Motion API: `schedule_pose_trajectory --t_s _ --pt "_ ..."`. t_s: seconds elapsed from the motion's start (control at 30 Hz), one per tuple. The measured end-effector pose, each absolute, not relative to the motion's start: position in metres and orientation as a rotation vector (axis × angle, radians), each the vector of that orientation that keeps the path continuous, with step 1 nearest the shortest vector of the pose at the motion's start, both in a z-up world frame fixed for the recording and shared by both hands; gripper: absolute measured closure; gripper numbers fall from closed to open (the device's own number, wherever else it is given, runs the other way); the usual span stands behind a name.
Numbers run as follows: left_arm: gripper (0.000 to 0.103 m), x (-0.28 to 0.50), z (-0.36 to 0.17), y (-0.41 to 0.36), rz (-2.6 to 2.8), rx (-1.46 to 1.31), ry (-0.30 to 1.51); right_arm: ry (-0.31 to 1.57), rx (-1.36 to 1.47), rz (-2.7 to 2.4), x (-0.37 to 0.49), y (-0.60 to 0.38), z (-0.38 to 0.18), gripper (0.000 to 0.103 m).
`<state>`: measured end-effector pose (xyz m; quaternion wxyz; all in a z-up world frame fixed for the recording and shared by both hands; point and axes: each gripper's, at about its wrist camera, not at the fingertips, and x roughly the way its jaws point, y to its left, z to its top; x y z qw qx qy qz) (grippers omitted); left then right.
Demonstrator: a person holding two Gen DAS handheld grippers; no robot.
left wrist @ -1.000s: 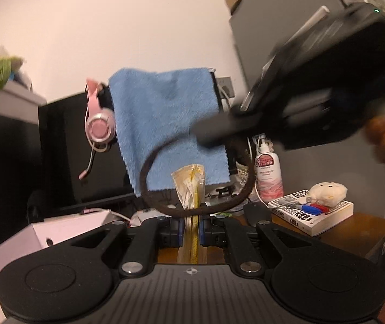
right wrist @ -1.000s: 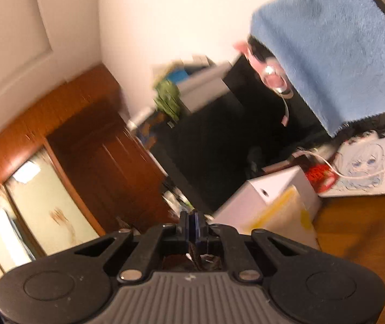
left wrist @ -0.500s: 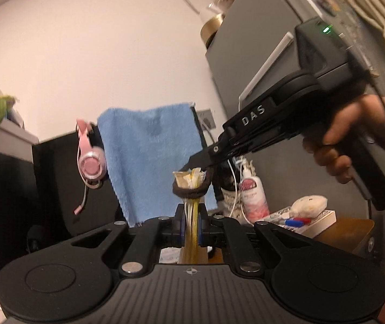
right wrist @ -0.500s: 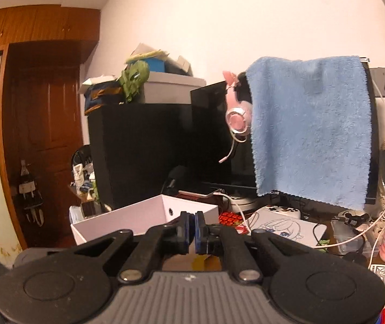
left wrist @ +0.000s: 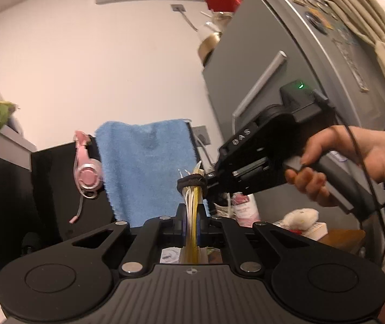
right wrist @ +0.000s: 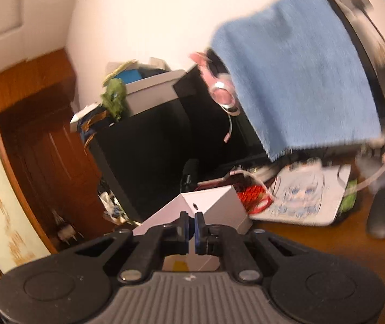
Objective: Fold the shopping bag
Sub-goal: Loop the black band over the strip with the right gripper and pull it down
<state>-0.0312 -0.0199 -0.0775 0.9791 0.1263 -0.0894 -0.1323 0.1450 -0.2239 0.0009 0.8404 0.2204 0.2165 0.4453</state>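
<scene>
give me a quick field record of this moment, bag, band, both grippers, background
bag: folded shopping bag, yellowish bundle standing upright between the left gripper pads
band: dark elastic band looped around the bundle's top
left gripper: shut on the bag
right gripper: tip at the band; shut, whether it pinches the band is unclear
right hand: on the gripper's handle
background: blue towel, pink headset, grey fridge
</scene>
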Motion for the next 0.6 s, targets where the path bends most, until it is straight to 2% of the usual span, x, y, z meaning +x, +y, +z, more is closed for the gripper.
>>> schedule_pose_trajectory --t_s 0.23,0.3,0.37,0.4,0.5,0.6 --pt "0.096 -0.014 -0.058 0.018 -0.340 -0.041 -0.079 0.628 0.739 1.008 0.169 -0.228 -0.050 0.098" --pt "0.096 -0.009 -0.052 0.034 -0.384 -0.141 -0.052 0.603 0.808 1.031 0.169 -0.234 -0.060 0.091" --pt "0.096 -0.004 -0.046 0.051 -0.427 -0.241 -0.027 0.520 0.848 1.058 0.165 -0.245 -0.064 0.067" --pt "0.096 0.000 -0.043 0.060 -0.457 -0.295 -0.012 0.466 0.864 1.072 0.161 -0.252 -0.066 0.049" --pt "0.095 0.011 -0.037 0.083 -0.581 -0.452 0.039 0.347 0.829 1.150 0.146 -0.264 -0.069 0.047" --pt "0.095 0.021 -0.033 0.097 -0.686 -0.582 0.079 0.329 0.807 1.241 0.136 -0.264 -0.080 0.047"
